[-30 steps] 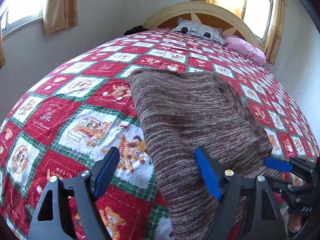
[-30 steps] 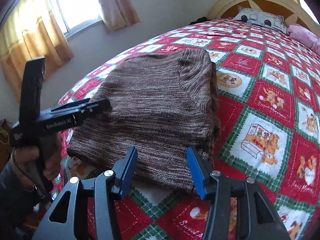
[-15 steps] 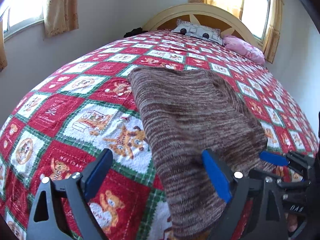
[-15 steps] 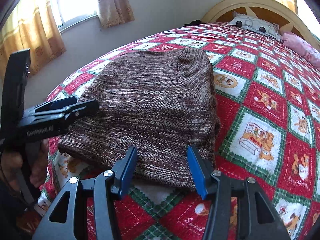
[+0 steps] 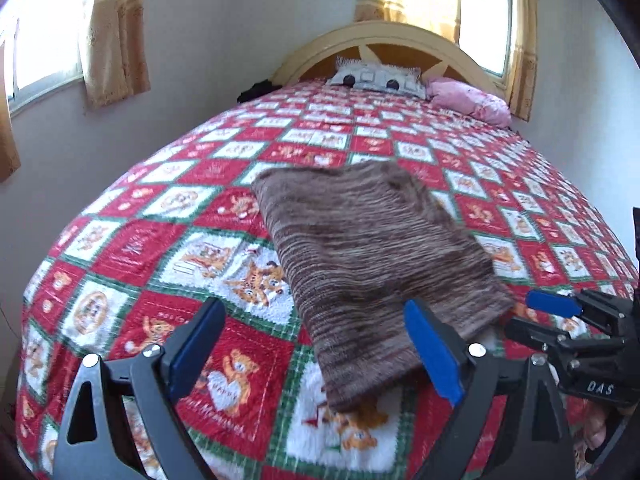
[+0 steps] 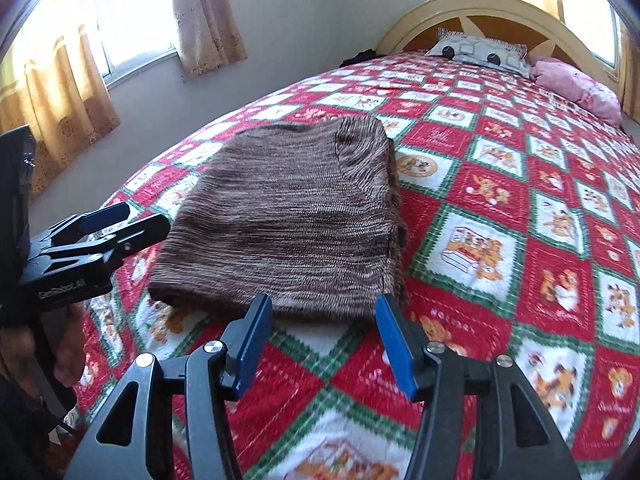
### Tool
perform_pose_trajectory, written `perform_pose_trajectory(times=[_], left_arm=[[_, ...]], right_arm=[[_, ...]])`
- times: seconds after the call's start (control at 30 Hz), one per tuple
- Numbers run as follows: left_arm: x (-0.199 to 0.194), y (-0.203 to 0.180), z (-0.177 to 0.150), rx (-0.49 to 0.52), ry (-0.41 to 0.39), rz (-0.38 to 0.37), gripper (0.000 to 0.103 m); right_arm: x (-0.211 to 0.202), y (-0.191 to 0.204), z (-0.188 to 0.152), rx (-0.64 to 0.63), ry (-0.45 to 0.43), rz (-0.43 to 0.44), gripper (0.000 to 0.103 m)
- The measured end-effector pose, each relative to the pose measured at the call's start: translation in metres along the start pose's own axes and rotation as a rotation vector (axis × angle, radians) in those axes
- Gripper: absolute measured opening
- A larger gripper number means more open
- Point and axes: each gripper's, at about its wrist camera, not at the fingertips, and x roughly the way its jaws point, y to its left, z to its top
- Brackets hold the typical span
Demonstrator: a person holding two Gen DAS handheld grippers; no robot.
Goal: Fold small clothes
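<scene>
1. Both our claws have drawn back from the sweater since a second ago.
2. Our left claw (image 5: 316,350) and right claw (image 6: 324,344) gape empty.
3. We judge the folded sweater (image 6: 288,224), near the bed's (image 6: 520,184) foot edge, finished; next, set it aside.

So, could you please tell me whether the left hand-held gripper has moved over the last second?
Yes. The left hand-held gripper has pulled back from the headboard; its fingers now sit off the sweater.
</scene>
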Motion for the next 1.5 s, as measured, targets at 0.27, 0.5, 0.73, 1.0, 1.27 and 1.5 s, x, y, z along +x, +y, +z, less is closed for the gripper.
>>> perform_pose_trajectory(times=[0.27,0.5,0.73,1.0,1.27,1.5], left_arm=[[-0.045,0.0,-0.008,0.021,-0.061,0.005,0.094],[-0.07,-0.004,-0.004,0.006,-0.115,-0.017,0.095],[-0.084,-0.009,-0.002,0.014,-0.155,-0.018,0.097],[-0.091,-0.013,-0.002,0.01,-0.169,-0.021,0.097],[-0.092,-0.013,-0.002,0.01,-0.168,-0.021,0.097],[-0.092,-0.013,-0.003,0.014,-0.169,-0.019,0.097]], right_arm=[[-0.056,0.016,-0.001,-0.029,-0.122,-0.026,0.058],[-0.107,0.029,0.002,-0.046,-0.247,-0.059,0.062],[-0.125,0.036,0.0,-0.056,-0.291,-0.066,0.062],[-0.139,0.036,0.0,-0.048,-0.34,-0.077,0.062],[-0.139,0.034,-0.002,-0.045,-0.337,-0.076,0.063],[-0.139,0.034,-0.002,-0.045,-0.339,-0.077,0.065]])
